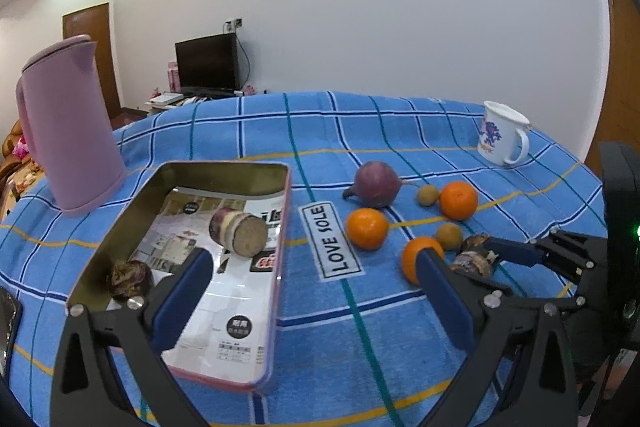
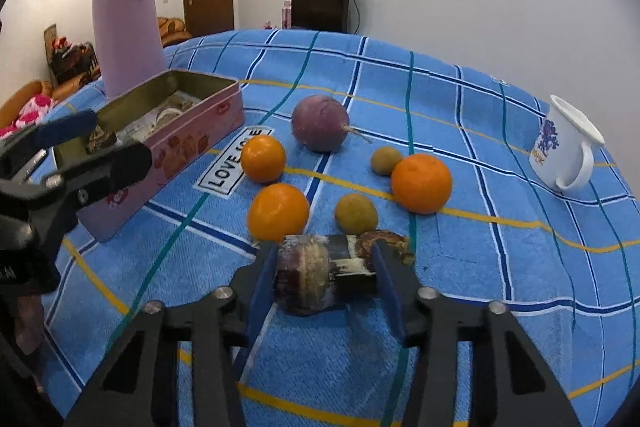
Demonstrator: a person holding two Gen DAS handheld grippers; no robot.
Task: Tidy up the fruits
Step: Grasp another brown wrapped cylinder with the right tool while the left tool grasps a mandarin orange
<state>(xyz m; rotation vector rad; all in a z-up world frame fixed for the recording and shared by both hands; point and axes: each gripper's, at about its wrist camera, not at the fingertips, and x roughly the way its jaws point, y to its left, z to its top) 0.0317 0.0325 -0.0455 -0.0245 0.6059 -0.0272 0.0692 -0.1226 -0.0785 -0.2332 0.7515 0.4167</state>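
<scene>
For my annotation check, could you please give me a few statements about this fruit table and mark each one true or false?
1. The right gripper is shut on a brown cut root piece. True.
2. The tin box holds nothing. False: two root pieces lie in it.
3. Three oranges lie on the blue cloth. True.
4. The white mug lies on its side. False: it stands upright.
5. The left gripper holds an orange. False: its jaws are open and hold nothing.
</scene>
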